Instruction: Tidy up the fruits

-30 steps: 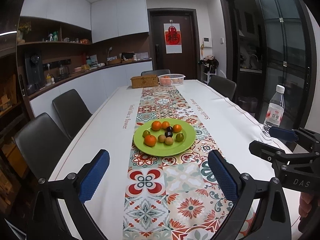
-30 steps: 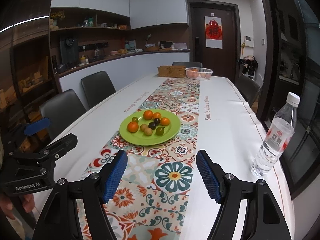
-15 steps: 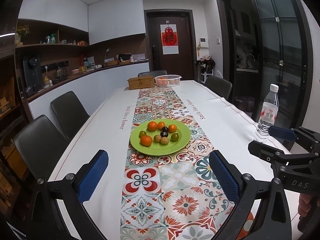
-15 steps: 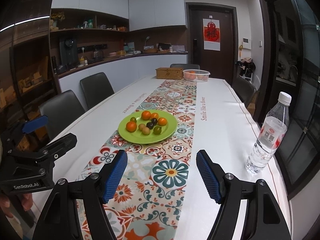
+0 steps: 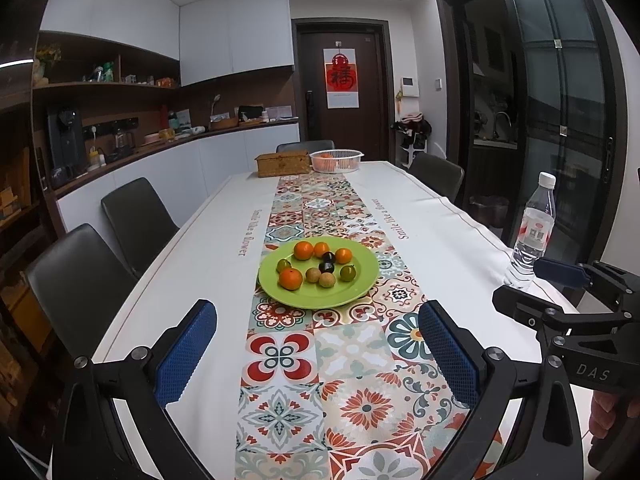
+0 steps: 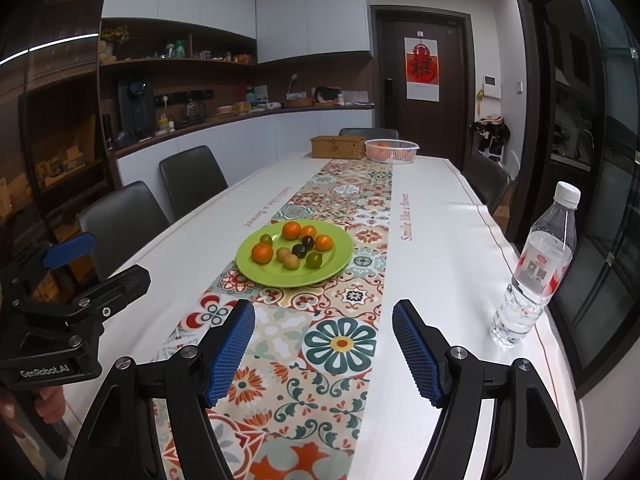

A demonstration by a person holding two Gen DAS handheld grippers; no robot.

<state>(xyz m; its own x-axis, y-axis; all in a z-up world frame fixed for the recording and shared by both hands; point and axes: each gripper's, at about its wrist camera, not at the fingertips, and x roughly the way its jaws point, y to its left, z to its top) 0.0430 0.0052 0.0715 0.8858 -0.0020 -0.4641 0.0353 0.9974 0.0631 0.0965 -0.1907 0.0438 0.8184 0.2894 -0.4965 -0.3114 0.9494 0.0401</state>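
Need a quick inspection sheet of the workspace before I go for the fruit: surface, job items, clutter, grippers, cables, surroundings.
Surface: long table under a white cloth with a patterned runner down the middle.
Job's things: green plate on the runner holding four orange, two dark, two green and two tan fruits; white basket with orange fruit at the far end.
Clutter: water bottle upright near the right edge; wicker box beside the basket.
Grippers: left gripper and right gripper short of the plate, jaws open, empty.
Cables: nothing seen.
Surroundings: dark chairs, counter, closed door.
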